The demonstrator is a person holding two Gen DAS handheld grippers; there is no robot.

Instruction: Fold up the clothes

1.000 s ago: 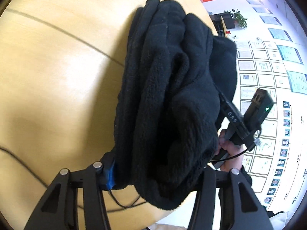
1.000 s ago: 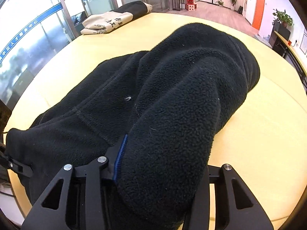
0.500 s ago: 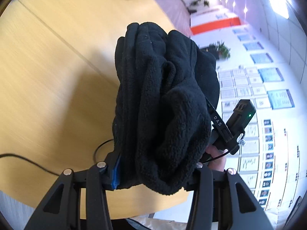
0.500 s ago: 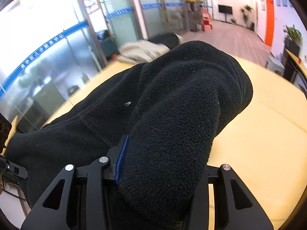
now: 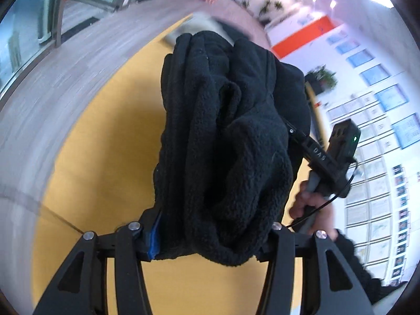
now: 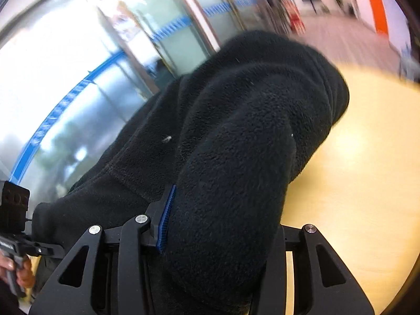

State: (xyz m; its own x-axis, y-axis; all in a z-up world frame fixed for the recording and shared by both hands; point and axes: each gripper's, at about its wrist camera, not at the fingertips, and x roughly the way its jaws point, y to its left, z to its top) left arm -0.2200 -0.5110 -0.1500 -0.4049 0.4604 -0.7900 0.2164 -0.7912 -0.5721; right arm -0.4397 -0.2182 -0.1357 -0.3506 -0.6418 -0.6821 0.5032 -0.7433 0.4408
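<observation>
My left tongs [image 5: 210,239] are clamped on a thick bunch of the black fleece [image 5: 231,141], the blue pad [image 5: 155,236] of one finger pressed against its side. My right tongs [image 6: 218,231] grip another bunch of the same fleece [image 6: 236,157], again with a blue pad [image 6: 165,220] tight against the pile. The fleece hangs gathered in heavy folds between the two tongs and bulges forward past both sets of fingers, held above the table [image 5: 99,157] rather than lying flat on it.

In the left wrist view my right hand [image 5: 307,204] shows just beyond the fleece, wrapped round the handle of the other tool, whose black box [image 5: 341,141] carries a small green light. In the right wrist view my left hand [image 6: 18,273] shows at the lower left edge, on its own handle.

The yellow wooden table [image 6: 354,183] lies below and to the side of the fleece. At the table's far end something pale [image 5: 199,26] lies blurred; I cannot tell what it is. Beyond are glass doors with blue stripes [image 6: 65,99], an orange wall band [image 5: 304,39] and rows of framed papers [image 5: 380,136].
</observation>
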